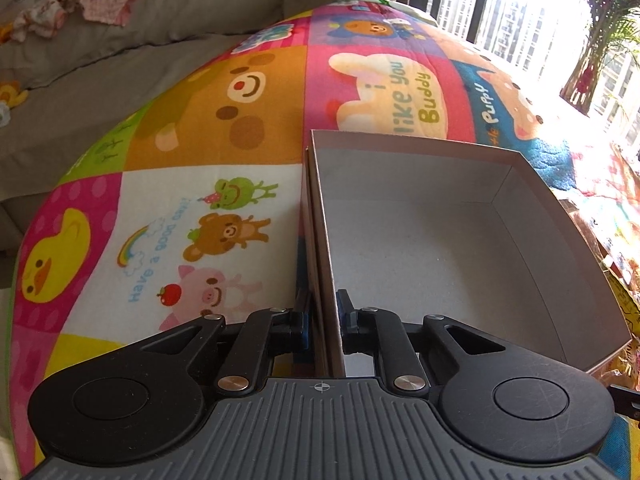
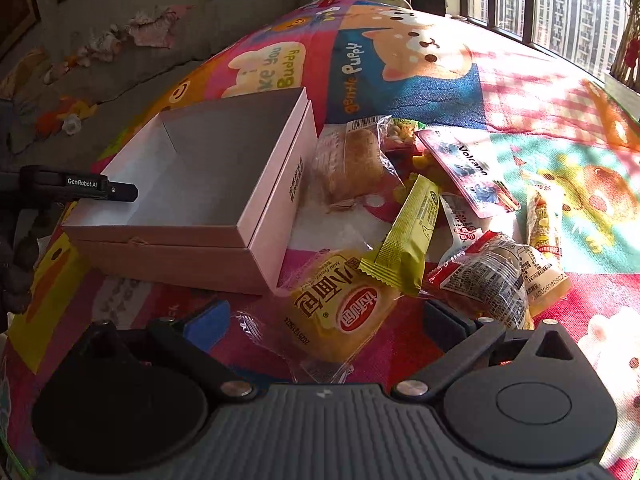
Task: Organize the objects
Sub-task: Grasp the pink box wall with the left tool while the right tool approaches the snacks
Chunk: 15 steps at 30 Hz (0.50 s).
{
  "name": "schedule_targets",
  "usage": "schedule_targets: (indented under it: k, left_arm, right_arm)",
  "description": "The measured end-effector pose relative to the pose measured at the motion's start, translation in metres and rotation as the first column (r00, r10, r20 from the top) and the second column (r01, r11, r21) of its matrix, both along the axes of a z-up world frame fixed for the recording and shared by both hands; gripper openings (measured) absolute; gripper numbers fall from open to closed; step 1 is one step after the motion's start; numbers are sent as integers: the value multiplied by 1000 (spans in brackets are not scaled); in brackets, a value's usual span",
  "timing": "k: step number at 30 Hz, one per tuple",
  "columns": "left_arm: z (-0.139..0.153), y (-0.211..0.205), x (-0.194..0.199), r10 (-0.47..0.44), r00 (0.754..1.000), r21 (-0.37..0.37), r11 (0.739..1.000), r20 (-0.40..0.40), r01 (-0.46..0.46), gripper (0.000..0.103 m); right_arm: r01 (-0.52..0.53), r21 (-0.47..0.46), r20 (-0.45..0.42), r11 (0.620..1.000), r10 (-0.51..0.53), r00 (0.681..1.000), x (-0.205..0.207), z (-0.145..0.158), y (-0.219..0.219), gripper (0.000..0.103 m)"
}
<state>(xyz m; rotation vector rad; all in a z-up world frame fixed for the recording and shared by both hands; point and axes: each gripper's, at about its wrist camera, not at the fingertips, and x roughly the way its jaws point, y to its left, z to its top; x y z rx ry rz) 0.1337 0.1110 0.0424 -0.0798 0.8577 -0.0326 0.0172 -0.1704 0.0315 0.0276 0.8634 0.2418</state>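
Left tongs (image 1: 325, 320) are clamped on the near-left wall of the box (image 1: 440, 248): one blue pad inside, one outside, the cardboard pinched between them. I read this as bracing. The box is light, it sits on a soft quilt (image 1: 208, 120), and it would likely slide or tip when things are dropped in.

The box is open and nothing lies in it. Grey liner inside, pale pink outside, printed label on its right wall. It stands square on the quilt, left of the snack pile.

Right tongs (image 2: 326, 326) gape wide, gripping nothing, low over the nearest snack, the yellow bun pack (image 2: 340, 312). The pack lies between the pads (image 2: 206, 326), but I cannot see either pad pressing it. It rests flat on the quilt, just right of the box's near corner, its crinkly wrapper edge trailing toward me.

Other snacks behind it, heaped and overlapping:
- green bar (image 2: 408, 236), leaning across the bun pack's far end
- clear-wrapped bread (image 2: 352, 160), beside the box wall
- card marked Volcano (image 2: 468, 168)
- dark wrapped cake (image 2: 488, 284), right of the bun pack

Judgement: sorting not yet begun; the bun pack goes first, being nearest and on the outside of the heap. Risk: the slick wrapper may slip, and the green bar may drag along.
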Motion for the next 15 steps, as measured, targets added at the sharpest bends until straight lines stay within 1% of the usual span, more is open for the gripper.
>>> schedule_targets:
  k: [2, 4, 6, 8, 10, 11, 12, 13, 14, 15]
  left_arm:
    - [-4, 2, 1, 1, 1000, -9, 1000, -16, -1, 14]
    - [-5, 2, -1, -7, 1000, -6, 1000, -12, 7, 14]
    - [-5, 2, -1, -19, 1000, 3, 1000, -6, 19, 14]
    - [-6, 3, -2, -24, 1000, -6, 1000, -1, 24, 14]
    - [-7, 4, -3, -28, 1000, -9, 1000, 5, 28, 14]
    - [-7, 4, -4, -31, 999, -8, 999, 9, 31, 14]
    - [-8, 4, -4, -35, 999, -5, 999, 12, 35, 14]
    - [-8, 3, -5, -38, 999, -3, 999, 14, 38, 14]
    - [-8, 3, -5, -41, 999, -1, 999, 14, 41, 15]
    - [-8, 3, -6, -43, 999, -2, 999, 14, 43, 15]
  right_arm:
    - [0, -4, 0, 1000, 0, 1000, 3, 0, 0, 99]
    - [-5, 24, -3, 1000, 5, 1000, 3, 6, -4, 99]
    - [0, 61, 19, 998, -1, 1000, -1, 19, -13, 99]
    - [27, 90, 54, 996, -32, 998, -2, 36, -25, 98]
    - [68, 106, 74, 992, -76, 994, 3, 49, -37, 91]
    - [93, 109, 78, 990, -101, 992, 9, 54, -43, 89]
    - [112, 107, 82, 988, -121, 989, 13, 56, -47, 85]
    - [136, 96, 86, 986, -144, 986, 21, 58, -50, 80]
    - [151, 82, 87, 985, -158, 984, 29, 59, -53, 77]
    - [163, 69, 86, 984, -168, 982, 38, 59, -54, 70]
